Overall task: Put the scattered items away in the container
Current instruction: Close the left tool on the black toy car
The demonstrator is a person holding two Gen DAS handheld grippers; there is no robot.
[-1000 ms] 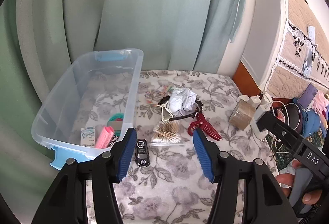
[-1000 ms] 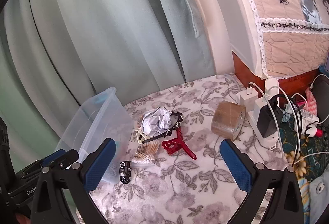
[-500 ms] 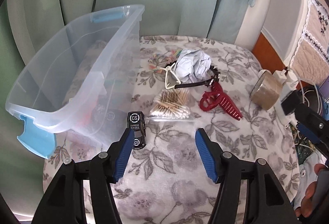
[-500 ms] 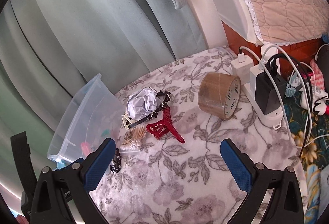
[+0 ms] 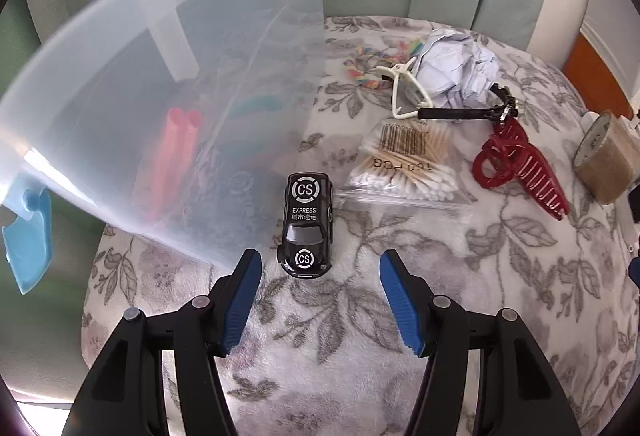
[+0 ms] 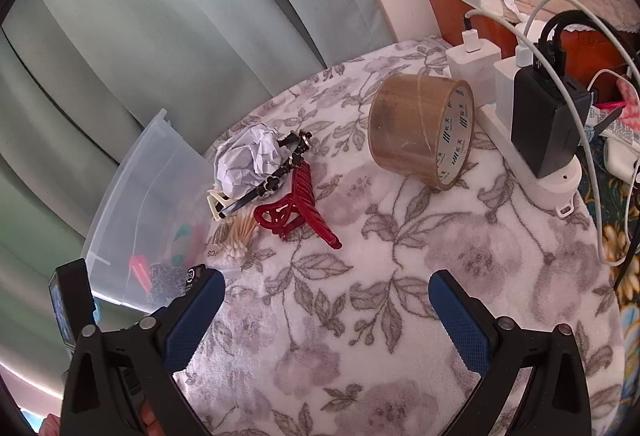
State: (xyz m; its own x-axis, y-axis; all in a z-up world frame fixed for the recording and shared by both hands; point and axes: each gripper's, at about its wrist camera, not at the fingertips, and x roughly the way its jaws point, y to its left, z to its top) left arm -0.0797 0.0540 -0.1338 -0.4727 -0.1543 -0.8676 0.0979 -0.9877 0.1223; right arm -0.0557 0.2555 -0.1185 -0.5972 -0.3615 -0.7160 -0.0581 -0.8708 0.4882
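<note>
A black toy car (image 5: 306, 226) marked CS EXPRESS lies on the floral cloth beside the clear plastic bin (image 5: 168, 108). My left gripper (image 5: 320, 276) hangs just short of the car, open, its blue pads either side of the car's near end without touching. Beyond lie a bag of cotton swabs (image 5: 404, 168), a red hair claw (image 5: 516, 172), a crumpled paper ball (image 5: 456, 68) and a black headband (image 5: 464, 112). My right gripper (image 6: 326, 300) stands wide open over bare cloth, with the hair claw (image 6: 296, 204) and a brown tape roll (image 6: 420, 128) ahead.
Pink and teal items show through the bin wall (image 6: 160, 220). A white power strip (image 6: 532, 156) with chargers and cables lines the right edge. A cream clip (image 5: 404, 92) and a rainbow hair tie (image 5: 364, 72) lie near the paper ball. Green curtains hang behind.
Both grippers have dropped toward the cloth and tipped downward. The toy car now sits just ahead of the left gripper's pads, and the left jaws stand slightly wider than a second ago.
</note>
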